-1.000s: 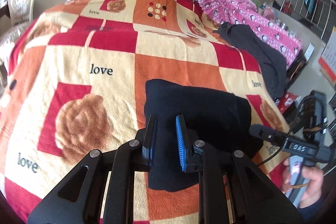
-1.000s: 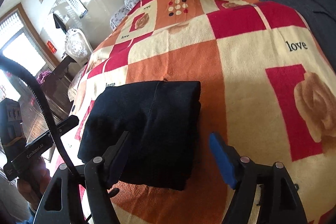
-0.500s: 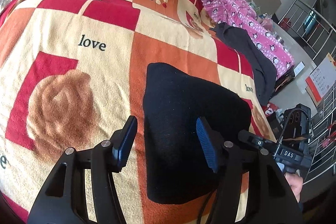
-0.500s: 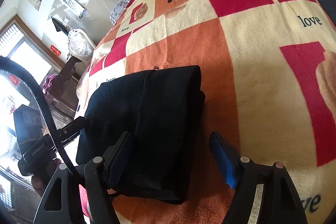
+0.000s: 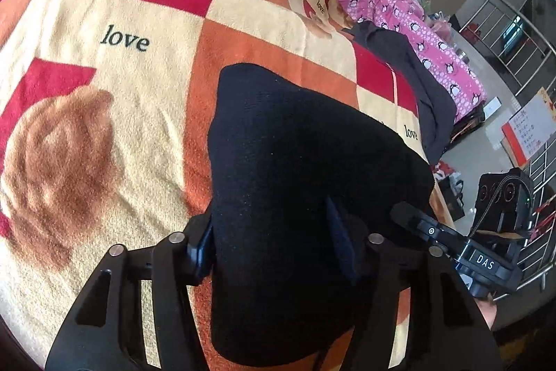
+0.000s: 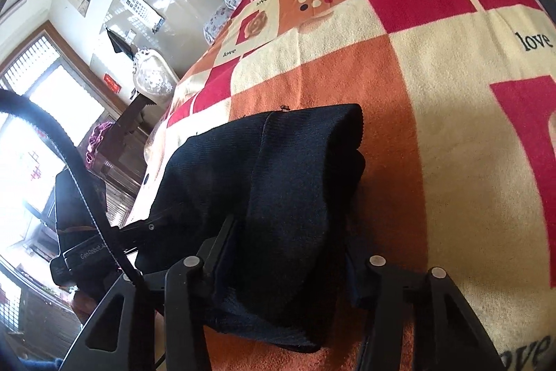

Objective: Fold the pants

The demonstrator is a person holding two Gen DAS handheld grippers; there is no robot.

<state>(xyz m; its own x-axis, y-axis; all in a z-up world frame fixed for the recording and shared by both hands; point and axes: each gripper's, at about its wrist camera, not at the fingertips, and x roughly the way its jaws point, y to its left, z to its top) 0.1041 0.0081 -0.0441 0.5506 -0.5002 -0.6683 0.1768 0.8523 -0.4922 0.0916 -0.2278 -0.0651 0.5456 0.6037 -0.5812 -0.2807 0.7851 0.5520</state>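
Now folded black pants (image 5: 299,183) sit squeezed between both grippers' closing jaws.

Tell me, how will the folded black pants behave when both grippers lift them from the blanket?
The pants are soft knit, so unheld edges will probably sag. The stacked layers may slide apart. The bundle looks thick but likely light; the blanket barely dents under it.

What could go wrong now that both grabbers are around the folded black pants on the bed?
1. The pants are a thick, loose bundle. Both the left hand-held gripper and the right hand-held gripper have just been closing around it; if they catch only the top layers, the fold may fall open when lifted.
2. The bundle lies near the blanket edge, so it might slide off the bed.
3. The cable could snag.
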